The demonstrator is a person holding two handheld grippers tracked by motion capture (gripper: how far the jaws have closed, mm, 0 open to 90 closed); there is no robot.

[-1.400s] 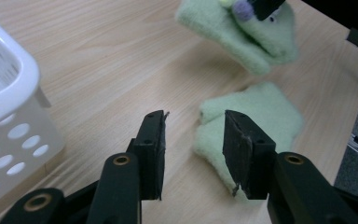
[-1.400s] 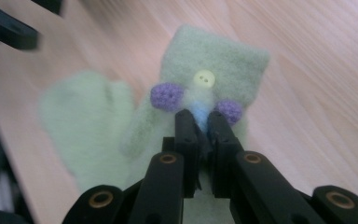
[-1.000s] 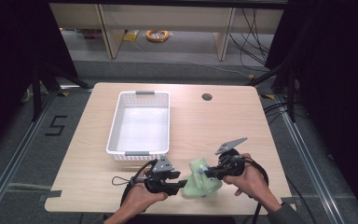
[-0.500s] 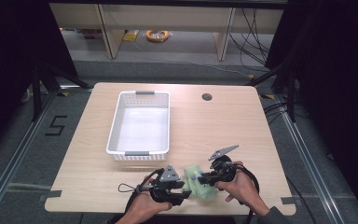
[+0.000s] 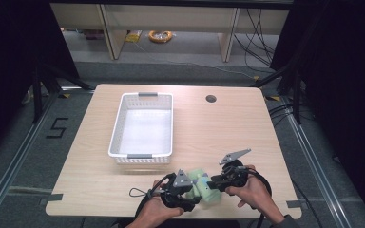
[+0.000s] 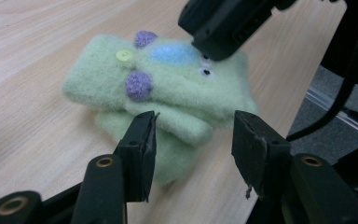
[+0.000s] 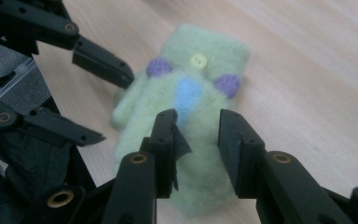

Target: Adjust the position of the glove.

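Note:
A light green felt mitten [image 5: 204, 188] with purple pom-poms, a yellow button and a blue patch lies folded near the table's front edge. In the left gripper view the mitten [image 6: 177, 88] sits just ahead of my left gripper [image 6: 193, 135], which is open with the folded edge between its jaws. My right gripper [image 7: 198, 130] hovers over the mitten [image 7: 200, 88], its jaws a narrow gap apart with felt showing between them. From the high view, the left gripper [image 5: 196, 194] and right gripper [image 5: 214, 183] meet at the mitten from either side. The right gripper's tip [image 6: 214, 32] rests on the mitten's top.
A white plastic basket [image 5: 140, 155] stands behind the grippers, left of centre. A round cable hole [image 5: 211, 99] is at the table's far right. The table's front edge [image 5: 171, 216] runs close below the hands, with floor rails beyond.
The mitten has been folded smaller and shifted slightly left. Both grippers have closed in on it, the left one moving right.

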